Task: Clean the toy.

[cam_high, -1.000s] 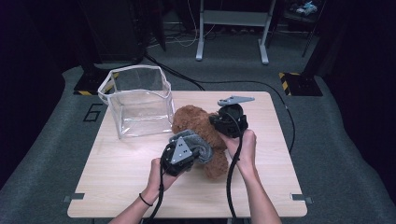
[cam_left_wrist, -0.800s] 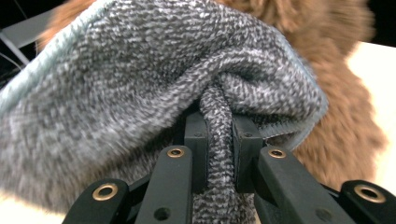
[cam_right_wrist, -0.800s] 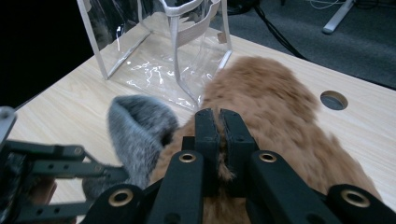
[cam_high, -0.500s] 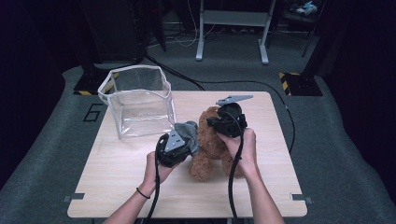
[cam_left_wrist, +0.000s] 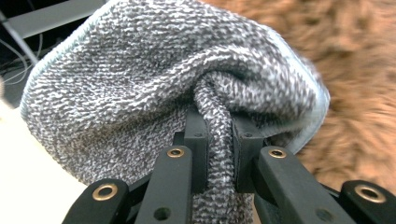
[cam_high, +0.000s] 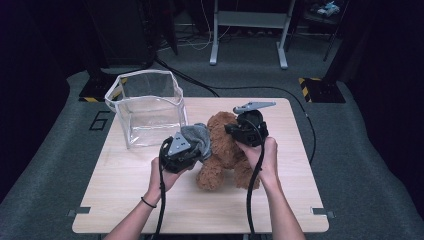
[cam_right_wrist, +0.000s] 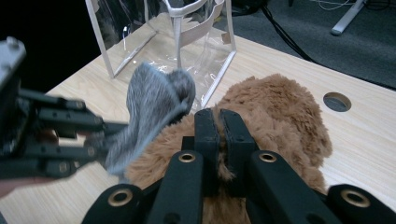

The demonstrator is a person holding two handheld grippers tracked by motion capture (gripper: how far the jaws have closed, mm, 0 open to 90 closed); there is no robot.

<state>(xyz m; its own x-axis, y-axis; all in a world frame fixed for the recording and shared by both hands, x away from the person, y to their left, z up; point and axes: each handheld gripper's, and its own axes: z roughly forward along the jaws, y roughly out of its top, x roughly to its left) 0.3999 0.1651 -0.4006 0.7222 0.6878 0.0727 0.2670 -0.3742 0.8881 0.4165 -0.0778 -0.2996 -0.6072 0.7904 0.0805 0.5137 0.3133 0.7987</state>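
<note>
A brown plush bear (cam_high: 225,150) lies on the wooden table (cam_high: 125,200), right of centre. My left gripper (cam_high: 197,150) is shut on a bunched fold of a grey knitted hat (cam_left_wrist: 154,79), held up against the bear's left side (cam_left_wrist: 359,70). My right gripper (cam_right_wrist: 221,122) is shut on a tuft of the bear's fur (cam_right_wrist: 275,107) near its upper part. In the right gripper view the hat (cam_right_wrist: 152,107) hangs just left of the bear, with the left gripper (cam_right_wrist: 109,137) blurred at the left edge. The hat (cam_high: 197,137) touches the bear in the high view.
A clear plastic bin (cam_high: 146,106) with a white rim stands at the back left of the table, close behind the hat (cam_right_wrist: 187,42). A round hole (cam_right_wrist: 337,101) is in the tabletop beyond the bear. Cables trail from both grippers toward the table's front edge.
My left gripper has carried the grey hat up and away from me, toward the bin side of the bear. The bear has shifted upright a little. The right gripper has kept still.
</note>
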